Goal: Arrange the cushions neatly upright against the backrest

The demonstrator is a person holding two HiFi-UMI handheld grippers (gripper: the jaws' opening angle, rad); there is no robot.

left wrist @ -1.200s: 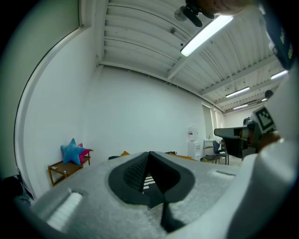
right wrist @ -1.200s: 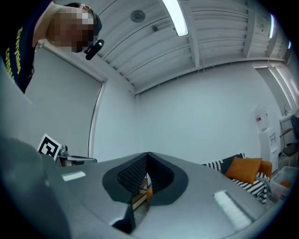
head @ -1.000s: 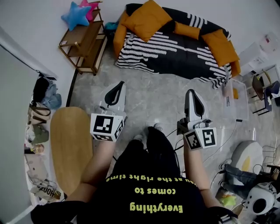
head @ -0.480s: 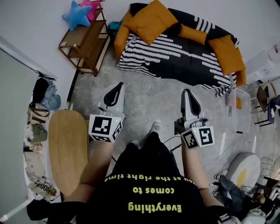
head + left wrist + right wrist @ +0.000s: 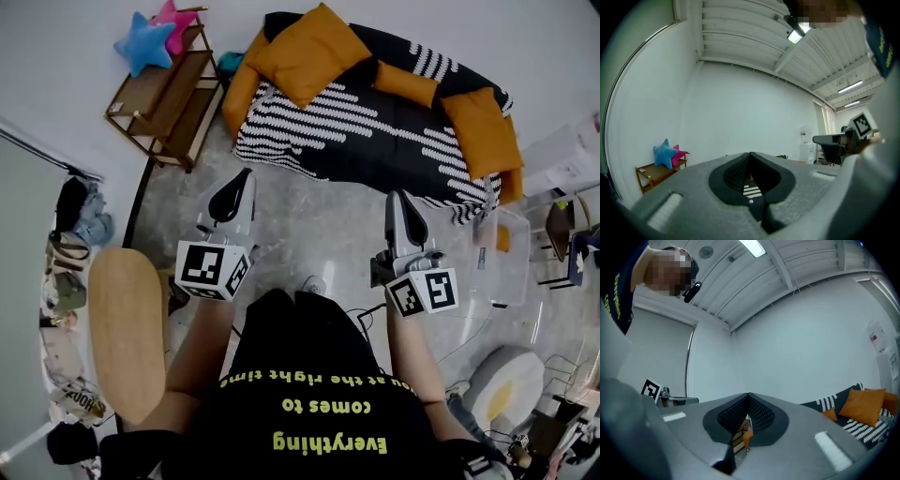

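A sofa (image 5: 375, 131) with a black and white striped cover stands at the top of the head view. On it lie several orange cushions: a big one (image 5: 307, 52) tilted at the back left, one (image 5: 240, 82) against the left arm, a small one (image 5: 405, 82) by the backrest, and one (image 5: 481, 129) at the right end. My left gripper (image 5: 246, 175) and right gripper (image 5: 397, 195) hover over the grey floor short of the sofa, both shut and empty. The right gripper view shows the sofa's cushions (image 5: 865, 406) low at the right.
A wooden shelf (image 5: 164, 94) with a blue star pillow (image 5: 141, 42) and a pink one (image 5: 174, 14) stands left of the sofa. An oval wooden tabletop (image 5: 125, 333) lies at my left. A clear plastic box (image 5: 502, 253), cables and clutter sit at the right.
The person has stepped on, and the sofa and shelf have shifted a little left in the head view. Both grippers stay shut and empty, the left one slightly lower.
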